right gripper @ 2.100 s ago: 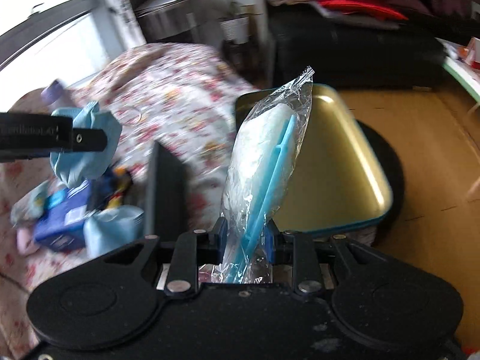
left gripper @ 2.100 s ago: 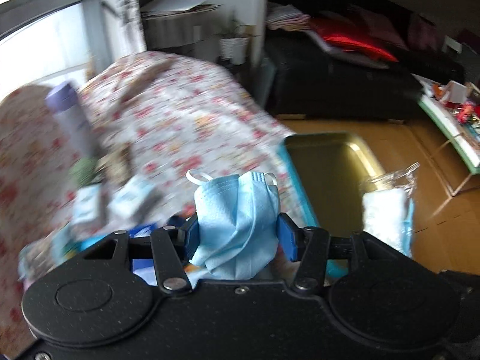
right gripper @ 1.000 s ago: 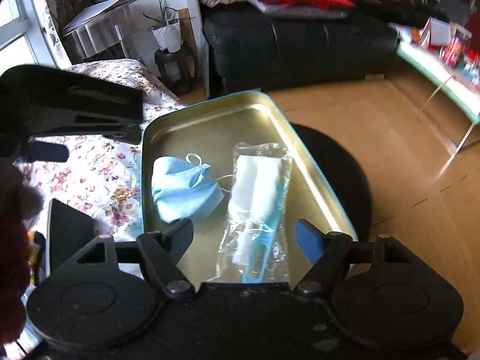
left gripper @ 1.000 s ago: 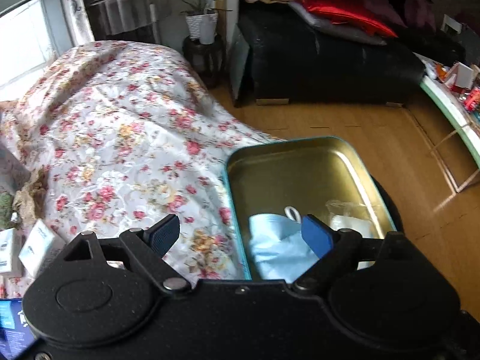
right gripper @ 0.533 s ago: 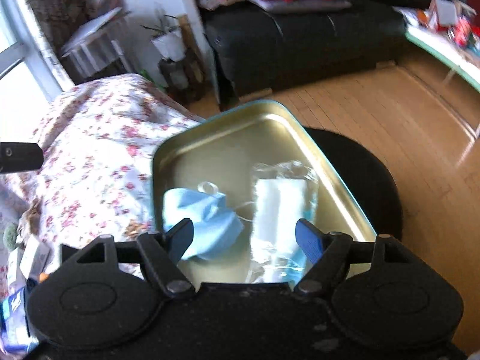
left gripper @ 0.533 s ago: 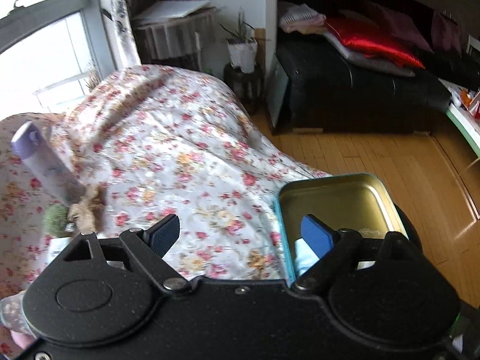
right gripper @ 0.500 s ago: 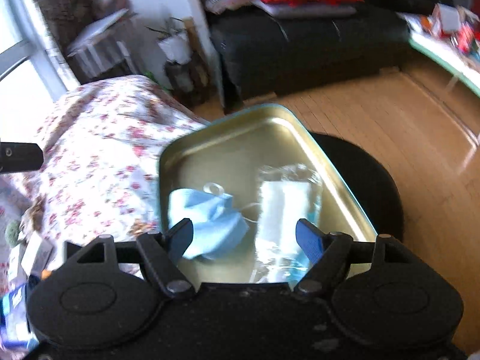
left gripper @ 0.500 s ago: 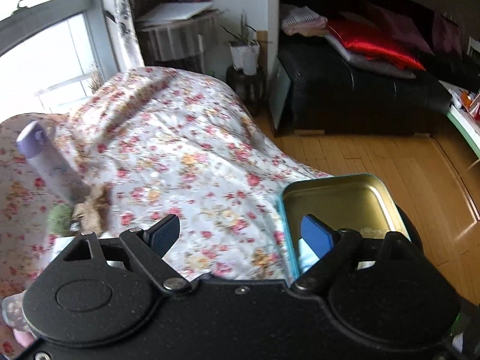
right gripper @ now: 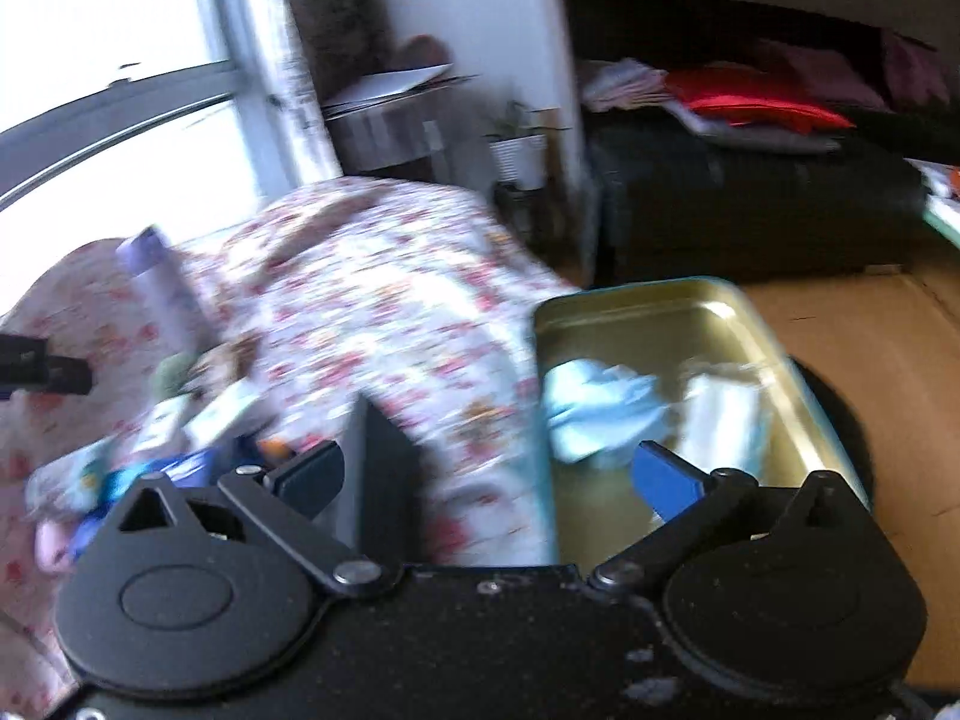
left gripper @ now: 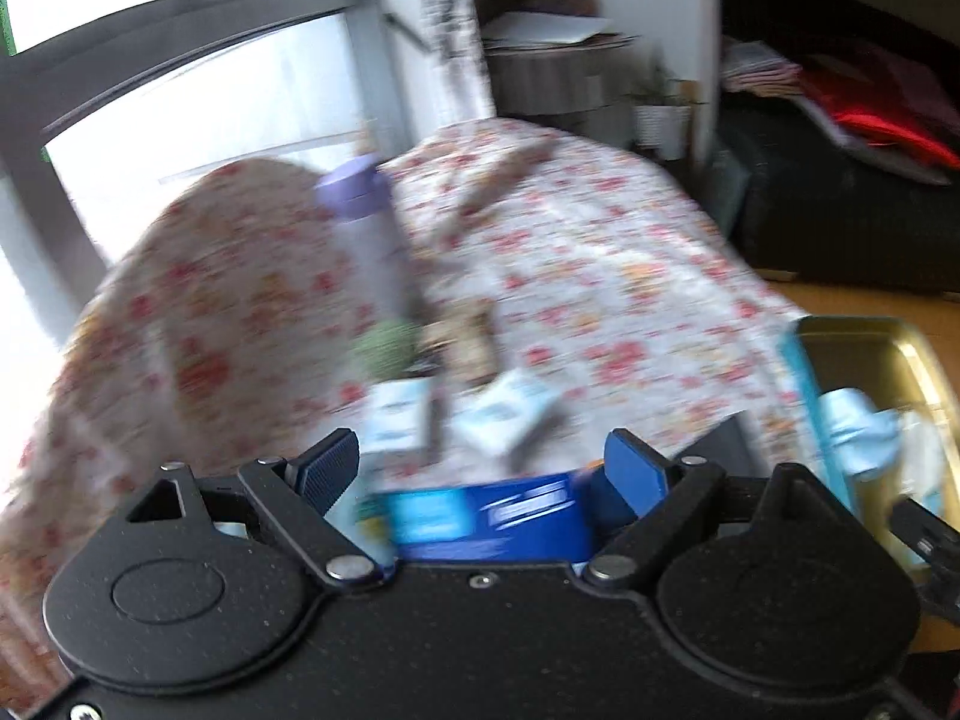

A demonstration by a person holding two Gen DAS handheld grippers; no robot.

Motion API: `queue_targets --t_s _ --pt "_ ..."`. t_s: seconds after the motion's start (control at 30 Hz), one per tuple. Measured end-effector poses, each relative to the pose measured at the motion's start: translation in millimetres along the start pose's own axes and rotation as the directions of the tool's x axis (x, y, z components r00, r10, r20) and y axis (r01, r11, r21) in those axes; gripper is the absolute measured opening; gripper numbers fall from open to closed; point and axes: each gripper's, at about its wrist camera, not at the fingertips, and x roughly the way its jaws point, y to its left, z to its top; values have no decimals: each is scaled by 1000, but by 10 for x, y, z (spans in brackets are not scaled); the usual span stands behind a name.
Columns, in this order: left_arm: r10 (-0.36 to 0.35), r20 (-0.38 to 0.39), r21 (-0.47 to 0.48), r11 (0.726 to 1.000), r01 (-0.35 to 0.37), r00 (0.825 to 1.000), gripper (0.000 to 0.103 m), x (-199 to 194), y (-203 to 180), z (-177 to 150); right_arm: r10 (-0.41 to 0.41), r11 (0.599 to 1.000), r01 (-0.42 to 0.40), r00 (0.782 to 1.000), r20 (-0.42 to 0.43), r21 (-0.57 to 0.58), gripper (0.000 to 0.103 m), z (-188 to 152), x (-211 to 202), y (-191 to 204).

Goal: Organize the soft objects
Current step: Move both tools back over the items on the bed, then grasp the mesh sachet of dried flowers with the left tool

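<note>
Jaws of the left gripper [left gripper: 480,462] gape empty over a blue pack [left gripper: 486,519] at six o'clock, nearer than the right gripper [right gripper: 498,480], whose empty jaws are opening toward the tin [right gripper: 780,354] holding a mask [right gripper: 594,414] at one o'clock.

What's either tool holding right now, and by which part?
Nothing. Left tool open, empty; right tool opening, empty. Mask and bagged pack lie in the tin.
</note>
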Motion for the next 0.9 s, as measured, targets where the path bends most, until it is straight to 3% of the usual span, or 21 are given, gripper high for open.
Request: queue_targets --t_s 0.17,0.4,0.63,0.77,0.9 --pt "74 -43 -45 996 -76 996 86 75 410 -213 81 989 -85 996 -37 -125 103 -306 -101 543" --pt "133 -137 -141 978 -153 982 86 240 925 -444 147 921 -173 984 -102 -348 102 -659 -98 1188" --pt "137 -186 -182 968 -171 973 86 466 1079 -450 198 925 -236 968 -154 -297 102 -591 64 1249" --pt "84 -211 -221 966 -132 974 88 623 1102 -381 218 928 -259 960 -174 -268 102 -607 139 1208" --pt "22 -250 -340 934 -109 968 88 771 1209 -295 216 920 -262 959 -183 -291 102 -661 141 1219"
